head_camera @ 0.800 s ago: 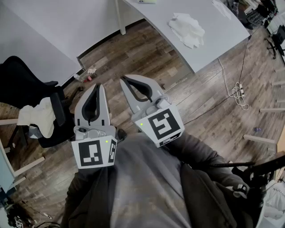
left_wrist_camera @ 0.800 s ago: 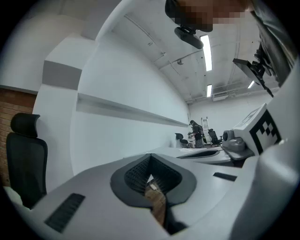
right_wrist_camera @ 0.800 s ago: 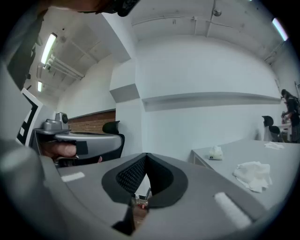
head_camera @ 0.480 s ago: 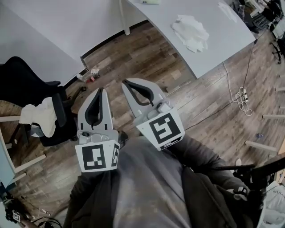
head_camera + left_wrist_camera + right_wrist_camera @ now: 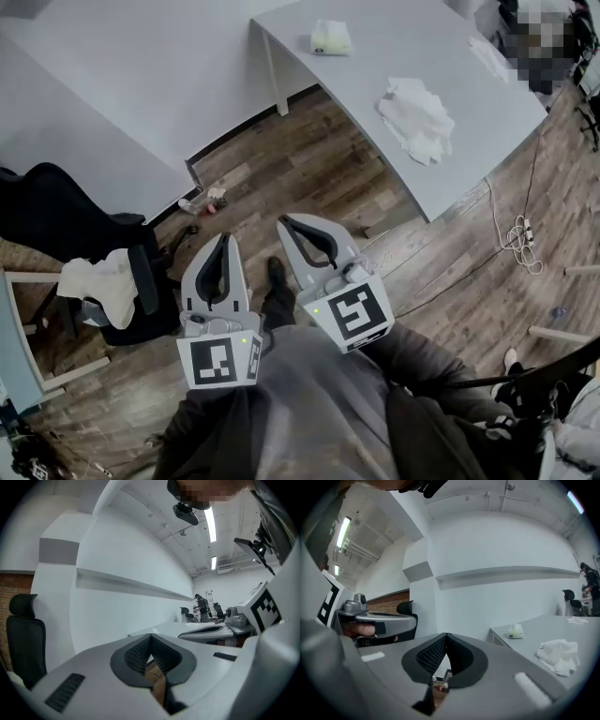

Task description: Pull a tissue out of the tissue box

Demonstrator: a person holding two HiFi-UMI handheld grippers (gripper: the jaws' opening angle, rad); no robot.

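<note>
A small pale tissue box (image 5: 330,37) (image 5: 515,631) stands near the far edge of the grey table (image 5: 441,47). A heap of loose white tissues (image 5: 417,106) (image 5: 558,656) lies closer on the same table. Both grippers hang over the wooden floor in front of the person's body, well short of the table. The left gripper (image 5: 223,239) (image 5: 150,637) is shut and holds nothing. To its right, the right gripper (image 5: 284,223) (image 5: 446,636) is shut and empty too, with the box to the right of its tips in its own view.
A black office chair (image 5: 66,230) with a white cloth (image 5: 108,281) draped on it stands at the left. Small litter (image 5: 206,200) lies by the wall. A white table leg (image 5: 275,80) and floor cables (image 5: 520,234) flank the table. A white wall runs behind.
The table and tissue heap have slid down in the head view, and the tissue box has come into sight. Both grippers sit lower in the picture, still shut side by side.
</note>
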